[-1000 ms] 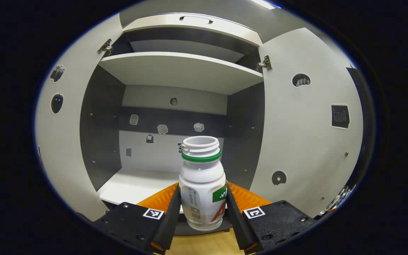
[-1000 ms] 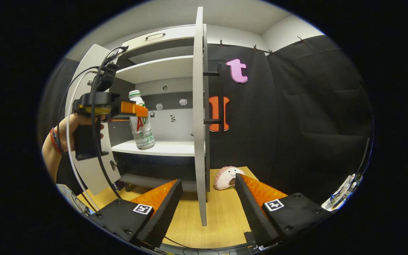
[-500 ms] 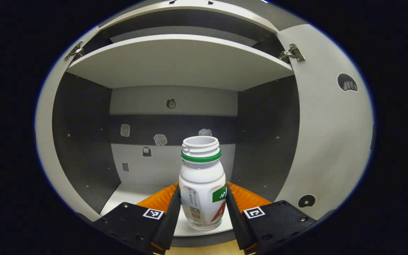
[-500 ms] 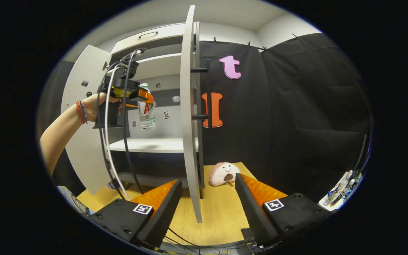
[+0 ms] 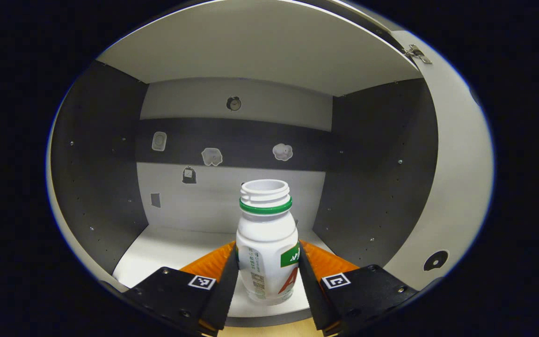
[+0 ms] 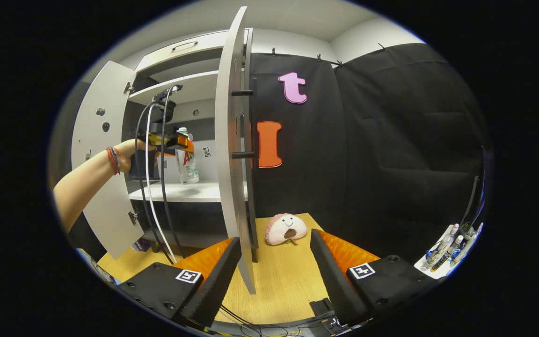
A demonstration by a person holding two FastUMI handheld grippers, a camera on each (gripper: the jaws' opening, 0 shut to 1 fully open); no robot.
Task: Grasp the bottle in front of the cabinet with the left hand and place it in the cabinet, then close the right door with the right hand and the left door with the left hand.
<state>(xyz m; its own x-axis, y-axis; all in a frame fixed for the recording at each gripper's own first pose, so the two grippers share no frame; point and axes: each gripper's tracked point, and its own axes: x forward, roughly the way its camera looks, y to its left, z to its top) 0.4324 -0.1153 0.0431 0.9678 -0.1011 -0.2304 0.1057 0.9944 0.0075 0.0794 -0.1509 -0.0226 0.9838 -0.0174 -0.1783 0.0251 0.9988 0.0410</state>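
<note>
Inside the cabinet [image 5: 110, 154], the left tool [image 5: 267, 276] clamps the bottle [image 5: 267, 243]; the right tool [image 6: 276, 267] gapes empty.

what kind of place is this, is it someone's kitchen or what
Probably not a home kitchen: more likely a staged recording booth. An open cabinet stands on a wooden table against black cloth walls, a hand-held gripper carries a bottle into it, and a plush toy lies nearby.

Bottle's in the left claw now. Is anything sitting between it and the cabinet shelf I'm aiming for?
Nothing visible does. The left claw grips the bottle over the front of the shelf, whose white surface lies bare ahead to the back wall. Both doors stand open: the right door and the left door.
</note>
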